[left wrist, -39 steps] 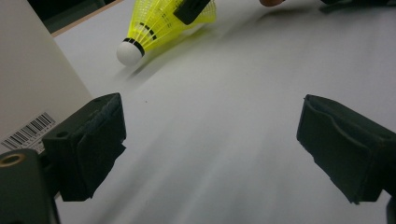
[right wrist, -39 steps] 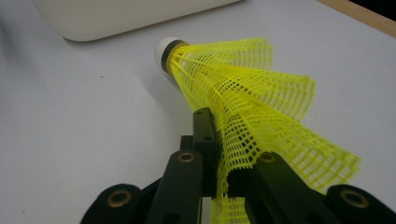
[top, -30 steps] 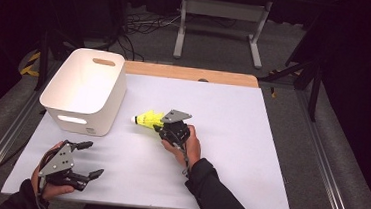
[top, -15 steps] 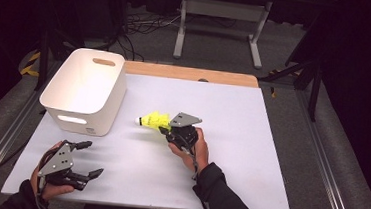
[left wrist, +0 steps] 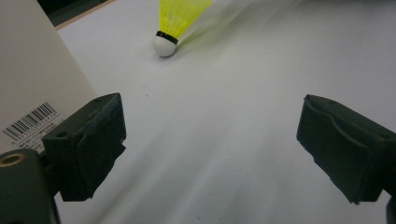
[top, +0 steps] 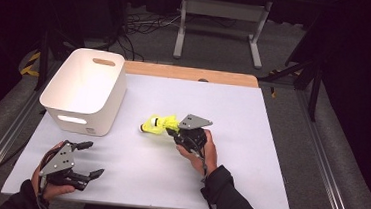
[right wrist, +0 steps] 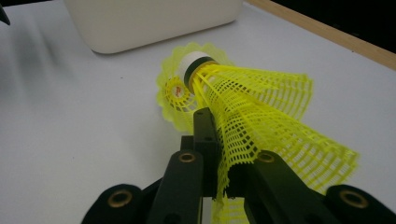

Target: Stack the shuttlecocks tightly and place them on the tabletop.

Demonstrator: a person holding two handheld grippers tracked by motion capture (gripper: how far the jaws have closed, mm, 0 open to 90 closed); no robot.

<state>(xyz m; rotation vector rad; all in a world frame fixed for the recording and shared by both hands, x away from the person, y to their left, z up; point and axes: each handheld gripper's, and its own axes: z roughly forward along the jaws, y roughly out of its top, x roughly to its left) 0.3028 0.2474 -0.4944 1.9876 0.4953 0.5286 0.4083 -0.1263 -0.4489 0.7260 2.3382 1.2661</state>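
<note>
A yellow mesh shuttlecock [top: 158,124] with a white, black-banded cork lies tilted just above the white table, cork pointing toward the bin. My right gripper [top: 173,129] is shut on its skirt. In the right gripper view the skirt [right wrist: 261,112] is pinched in my right gripper [right wrist: 222,149], and a second yellow skirt [right wrist: 173,93] sits nested around the cork. My left gripper [top: 92,159] rests open near the front left corner, holding nothing. In the left gripper view my left gripper [left wrist: 210,149] faces the shuttlecock [left wrist: 170,23] across bare table.
A white plastic bin [top: 79,119] with a handle slot stands at the back left; its wall with a barcode label [left wrist: 28,84] is close beside the left jaw. A wooden strip [top: 191,74] borders the table's far edge.
My right gripper has carried the shuttlecock a little to the right, away from the bin. The left gripper has stayed put and open.
</note>
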